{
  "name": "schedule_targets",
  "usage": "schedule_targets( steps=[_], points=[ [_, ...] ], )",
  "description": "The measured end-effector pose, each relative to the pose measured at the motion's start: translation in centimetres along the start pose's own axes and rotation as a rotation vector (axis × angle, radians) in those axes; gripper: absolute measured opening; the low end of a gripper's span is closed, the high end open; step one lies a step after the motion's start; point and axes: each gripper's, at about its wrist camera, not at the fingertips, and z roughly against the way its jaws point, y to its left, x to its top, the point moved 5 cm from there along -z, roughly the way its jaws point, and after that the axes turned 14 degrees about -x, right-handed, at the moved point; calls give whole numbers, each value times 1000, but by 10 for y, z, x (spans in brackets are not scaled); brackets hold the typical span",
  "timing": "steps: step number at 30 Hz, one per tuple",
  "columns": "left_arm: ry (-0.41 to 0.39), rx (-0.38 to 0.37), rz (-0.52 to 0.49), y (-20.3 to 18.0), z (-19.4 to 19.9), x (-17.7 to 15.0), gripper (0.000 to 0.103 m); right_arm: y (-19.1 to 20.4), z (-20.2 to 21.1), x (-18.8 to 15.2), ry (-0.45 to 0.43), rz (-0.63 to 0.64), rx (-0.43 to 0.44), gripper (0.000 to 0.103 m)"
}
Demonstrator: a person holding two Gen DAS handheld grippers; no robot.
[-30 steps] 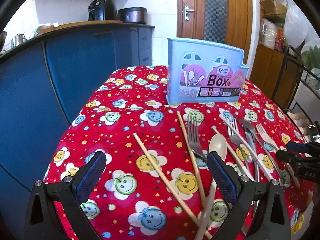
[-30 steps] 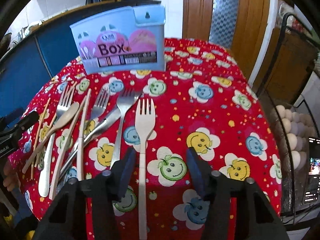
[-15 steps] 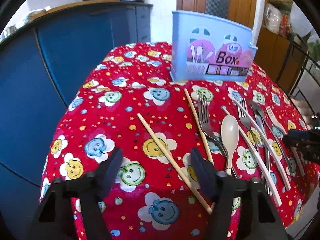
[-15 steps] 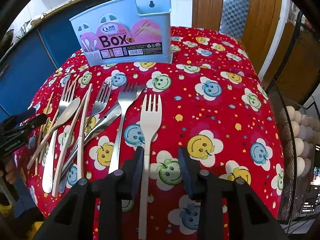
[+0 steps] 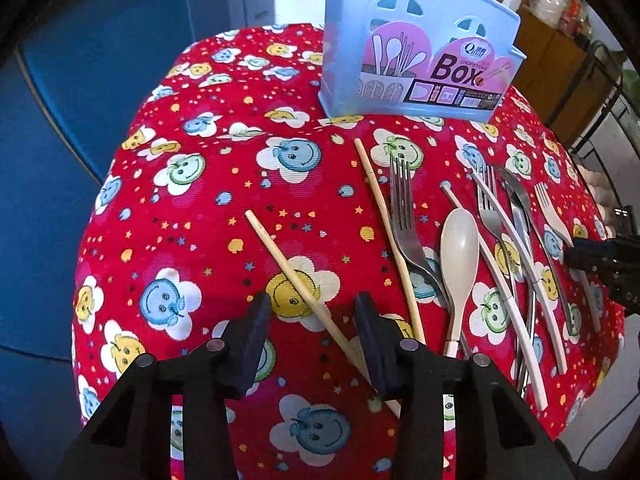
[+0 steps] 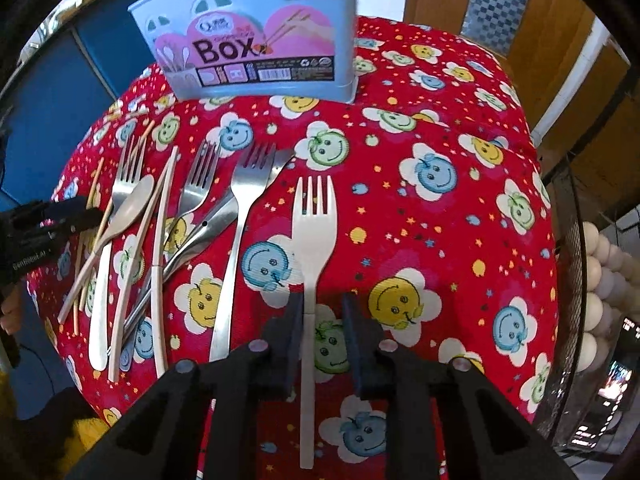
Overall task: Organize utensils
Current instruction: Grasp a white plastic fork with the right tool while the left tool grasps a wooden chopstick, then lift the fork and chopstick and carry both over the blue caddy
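Note:
A wooden chopstick [image 5: 296,276] lies slantwise on the red smiley cloth and runs between the fingers of my left gripper [image 5: 314,314]. Those jaws are closing, with a gap still on both sides of the stick. My right gripper [image 6: 323,318] straddles the handle of a white plastic fork [image 6: 314,224]. Its jaws are closing too; the left pad is at the handle and the right pad stands off it. The blue utensil box [image 5: 400,44] [image 6: 260,28] stands upright at the far side of the table.
Between the grippers lie a second wooden chopstick [image 5: 388,232], metal forks [image 6: 244,192], a beige spoon [image 5: 459,248] and white chopsticks [image 6: 160,240]. A blue cabinet [image 5: 80,80] is at the left. A wire rack of eggs [image 6: 600,276] stands beyond the table's right edge.
Both grippers have tipped downward and come closer to the cloth. Both pairs of jaws have narrowed, the left around the chopstick, the right around the white fork's handle.

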Motion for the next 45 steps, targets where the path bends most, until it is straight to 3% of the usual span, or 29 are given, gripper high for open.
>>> schedule_targets(
  steps=[4, 8, 12, 17, 27, 35, 45],
  points=[
    [27, -16, -1, 1, -2, 5, 41, 2, -2, 3, 36, 18, -7, 22],
    [49, -22, -21, 0, -2, 5, 29, 2, -5, 6, 62, 3, -7, 22],
    [45, -34, -21, -2, 1, 7, 18, 3, -5, 8, 41, -26, 5, 10],
    [20, -80, 40, 5, 8, 7, 4, -5, -3, 7, 25, -72, 44, 7],
    [-104, -135, 68, 4, 34, 13, 4, -21, 11, -9, -49, -176, 155, 7],
    [-220, -188, 51, -12, 58, 22, 4, -22, 35, -12, -174, -215, 201, 7],
    [-363, -203, -1, -36, 84, 41, 4, -20, 70, 6, -340, -255, 236, 7]
  ],
)
